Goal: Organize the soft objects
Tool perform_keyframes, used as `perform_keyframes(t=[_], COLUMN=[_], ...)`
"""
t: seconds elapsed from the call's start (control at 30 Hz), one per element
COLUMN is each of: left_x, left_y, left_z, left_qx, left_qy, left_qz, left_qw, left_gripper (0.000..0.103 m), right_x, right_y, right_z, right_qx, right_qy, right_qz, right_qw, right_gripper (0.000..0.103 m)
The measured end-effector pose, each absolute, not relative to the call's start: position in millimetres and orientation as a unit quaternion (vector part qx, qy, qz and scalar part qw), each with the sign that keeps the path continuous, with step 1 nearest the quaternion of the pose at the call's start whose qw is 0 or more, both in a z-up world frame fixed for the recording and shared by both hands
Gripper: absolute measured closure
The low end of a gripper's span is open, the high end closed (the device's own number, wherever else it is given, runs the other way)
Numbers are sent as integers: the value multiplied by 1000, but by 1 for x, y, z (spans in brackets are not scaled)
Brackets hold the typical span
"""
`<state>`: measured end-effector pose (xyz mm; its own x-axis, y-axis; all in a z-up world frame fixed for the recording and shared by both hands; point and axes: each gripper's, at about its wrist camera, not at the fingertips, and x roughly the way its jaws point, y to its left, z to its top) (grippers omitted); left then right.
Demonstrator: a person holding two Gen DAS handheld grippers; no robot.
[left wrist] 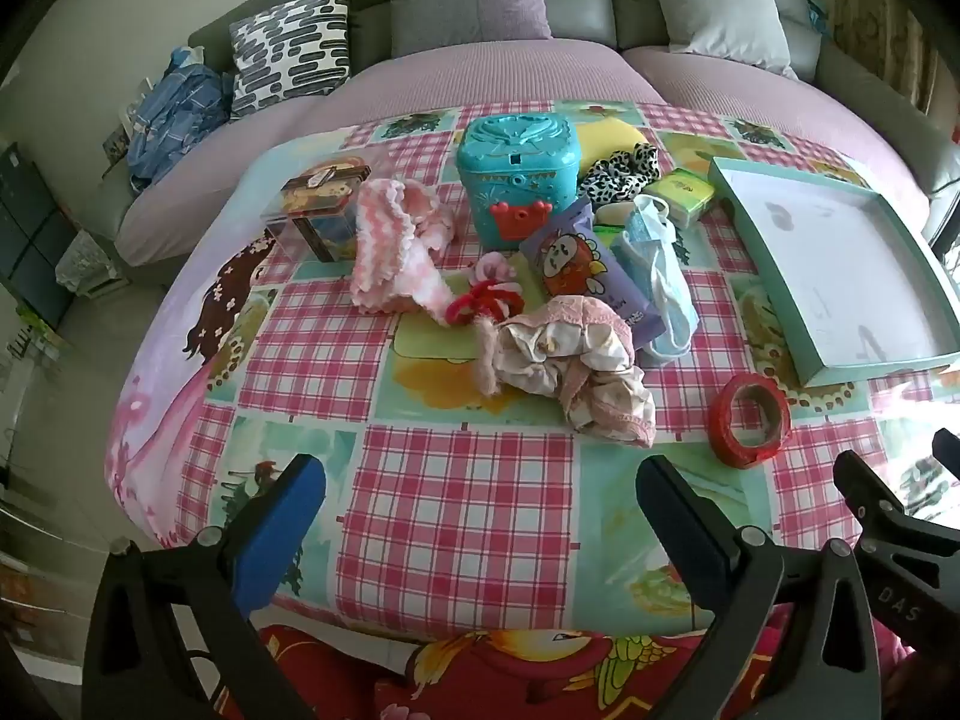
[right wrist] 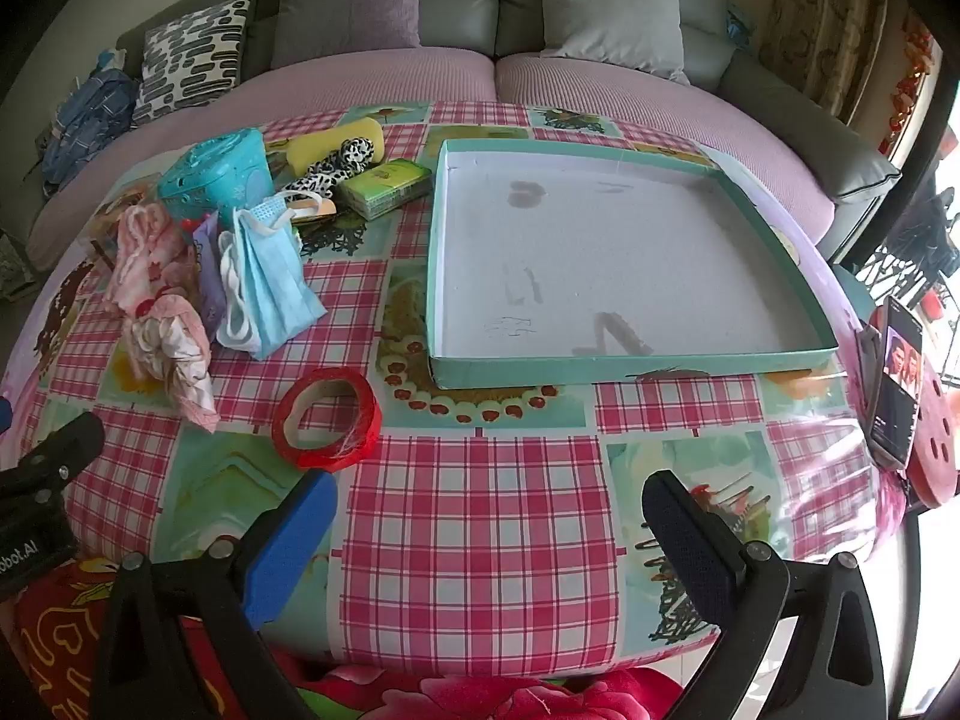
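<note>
Crumpled cloth nearest — left gripper and right gripper both spread, empty; pinch mid-bunch, lift clear toward tray.

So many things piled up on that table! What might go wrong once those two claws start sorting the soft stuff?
1. The crumpled pink cloth lies against the red hair ties and purple snack packet, so lifting it may drag them along.
2. The blue face masks have loose loops that might snag.
3. The red tape roll sits between the pile and the empty tray and may get knocked.
</note>
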<state>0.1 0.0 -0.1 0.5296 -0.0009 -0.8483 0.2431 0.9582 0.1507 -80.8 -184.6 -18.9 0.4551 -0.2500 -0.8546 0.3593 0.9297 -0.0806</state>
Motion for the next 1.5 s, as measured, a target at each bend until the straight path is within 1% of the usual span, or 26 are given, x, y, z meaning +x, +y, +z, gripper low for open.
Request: perform_keyframes(t=[1.5], left_x=[0], left_y=[-3], left_z=[-1], left_qx=[126], left_qy=[484], left_qz=[-71], left_qw=[863], left_gripper=[0], right_x=[-81], right_y=[-185], right_z=[-20], right_qx=[54], right_qy=[491], right_qz=[-180], right_qw=[851], right_gripper=[0])
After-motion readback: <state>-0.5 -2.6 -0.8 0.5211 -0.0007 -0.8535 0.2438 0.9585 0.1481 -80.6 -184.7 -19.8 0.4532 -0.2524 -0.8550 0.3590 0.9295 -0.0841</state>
